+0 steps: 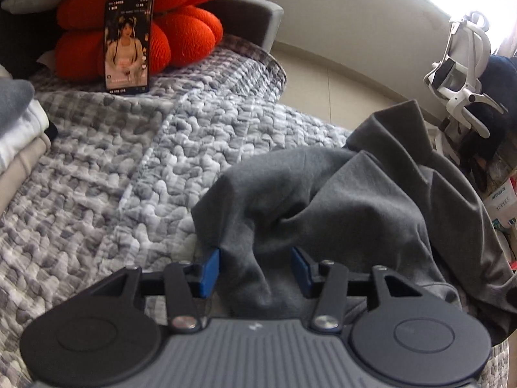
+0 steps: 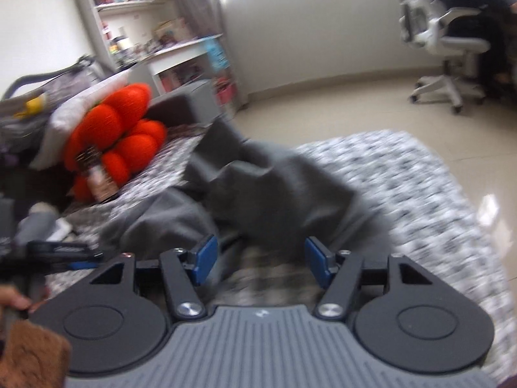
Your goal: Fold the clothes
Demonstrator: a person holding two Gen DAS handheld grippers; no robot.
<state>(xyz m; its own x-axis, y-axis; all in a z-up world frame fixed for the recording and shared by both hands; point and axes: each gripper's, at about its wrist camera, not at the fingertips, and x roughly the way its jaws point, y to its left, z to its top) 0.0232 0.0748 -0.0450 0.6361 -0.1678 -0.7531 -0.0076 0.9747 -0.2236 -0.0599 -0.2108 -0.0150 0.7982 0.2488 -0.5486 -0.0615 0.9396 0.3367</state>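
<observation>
A crumpled dark grey garment [image 1: 339, 200] lies on the quilted grey-and-white cover [image 1: 97, 174]. My left gripper [image 1: 255, 271] is open, and a fold of the garment hangs loosely between its blue pads [image 1: 210, 271], which stand wide apart. In the blurred right wrist view the same garment [image 2: 265, 187] is heaped just ahead of my right gripper [image 2: 262, 262]. That gripper is open, its pads at the garment's near edge with only the cover between them. The left gripper's dark body [image 2: 61, 252] shows at the left, held by a hand [image 2: 13, 300].
An orange knotted cushion [image 1: 181, 26] and a propped phone [image 1: 128, 43] stand at the back of the cover. Folded clothes [image 1: 19, 135] are stacked at the left. The cover's edge drops to the floor [image 2: 355, 110] on the right, where a white office chair [image 2: 446, 51] stands.
</observation>
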